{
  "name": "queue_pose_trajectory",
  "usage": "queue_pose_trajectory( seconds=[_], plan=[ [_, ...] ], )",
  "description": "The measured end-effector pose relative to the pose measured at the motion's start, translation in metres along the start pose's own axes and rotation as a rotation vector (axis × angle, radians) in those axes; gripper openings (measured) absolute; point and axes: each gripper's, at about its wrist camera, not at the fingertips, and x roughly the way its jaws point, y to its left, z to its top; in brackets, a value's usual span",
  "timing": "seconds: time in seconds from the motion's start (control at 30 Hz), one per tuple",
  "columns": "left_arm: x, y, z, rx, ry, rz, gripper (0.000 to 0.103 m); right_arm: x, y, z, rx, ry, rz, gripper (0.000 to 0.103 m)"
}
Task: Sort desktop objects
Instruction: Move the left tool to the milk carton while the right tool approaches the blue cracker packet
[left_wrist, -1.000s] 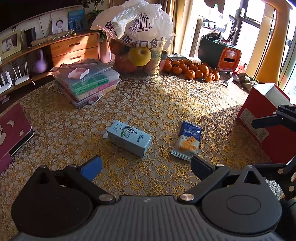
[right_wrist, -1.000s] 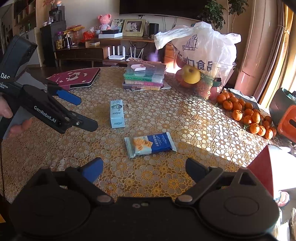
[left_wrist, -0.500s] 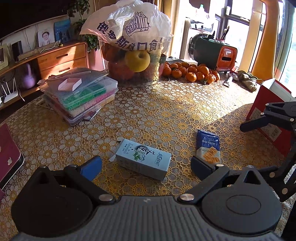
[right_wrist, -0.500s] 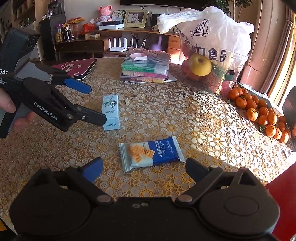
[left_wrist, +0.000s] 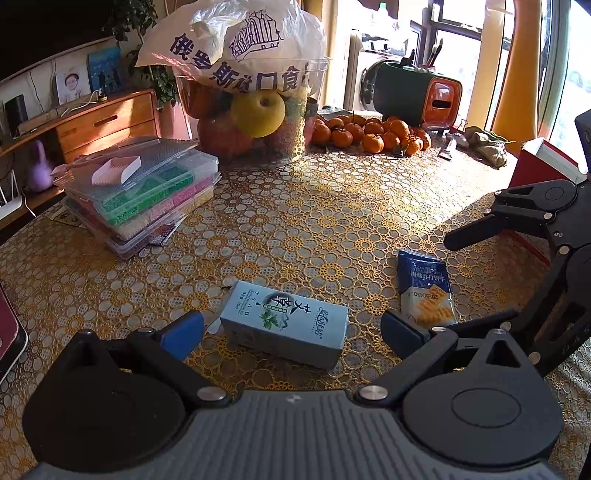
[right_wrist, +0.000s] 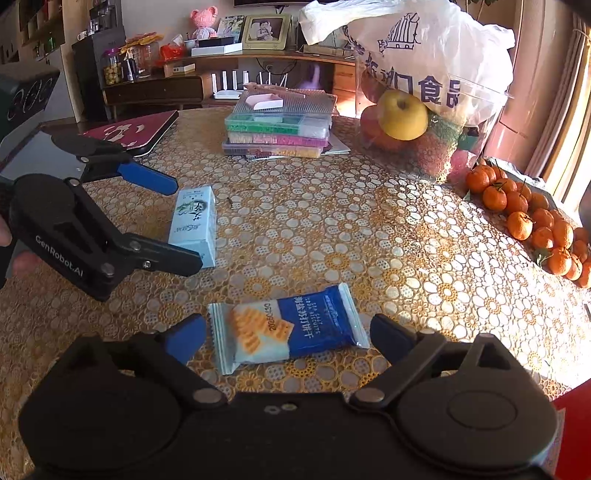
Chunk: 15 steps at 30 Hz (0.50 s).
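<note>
Nothing sorted yet: pale blue carton (left_wrist: 286, 325) framed by wide-open left gripper (left_wrist: 291, 330), blue biscuit packet (right_wrist: 288, 330) by wide-open right gripper (right_wrist: 288, 338), lower centre.

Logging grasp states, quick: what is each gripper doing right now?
Left gripper: open, holding nothing, fingers either side of the light blue box.
Right gripper: open, holding nothing, fingers either side of the cracker packet.

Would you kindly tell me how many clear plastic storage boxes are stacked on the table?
3: green-filled box on top, pink-filled one in the middle, yellow-filled one at the bottom. Anything beneath may be hidden.
</note>
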Motion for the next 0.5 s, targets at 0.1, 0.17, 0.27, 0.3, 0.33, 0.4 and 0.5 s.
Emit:
queue_pose_trajectory(
  seconds=[0.1,0.17,0.27,0.3,0.33,0.4,0.5],
  plan=[
    [0.003,0.001,0.001,0.003,-0.005,-0.010,0.102,0.005,-0.003,0.000,0.000,0.001,0.009,0.096],
    [0.006,0.001,0.001,0.006,-0.005,-0.006,0.102,0.009,-0.004,0.000,-0.001,0.007,0.010,0.093],
    [0.010,0.004,0.001,-0.008,-0.005,-0.009,0.102,0.012,-0.006,-0.001,0.009,0.004,0.026,0.093],
    [0.011,0.005,0.001,-0.013,-0.004,-0.011,0.102,0.013,-0.006,-0.001,0.005,0.005,0.031,0.093],
    [0.012,0.006,0.001,-0.015,-0.005,-0.017,0.102,0.013,-0.005,-0.001,-0.004,0.005,0.031,0.094],
    [0.012,0.005,0.000,-0.011,-0.009,-0.019,0.102,0.013,-0.002,-0.002,-0.027,-0.002,0.029,0.094],
    [0.014,0.003,-0.001,0.002,-0.016,-0.022,0.102,0.013,-0.001,-0.002,-0.036,-0.004,0.042,0.094]
  ],
)
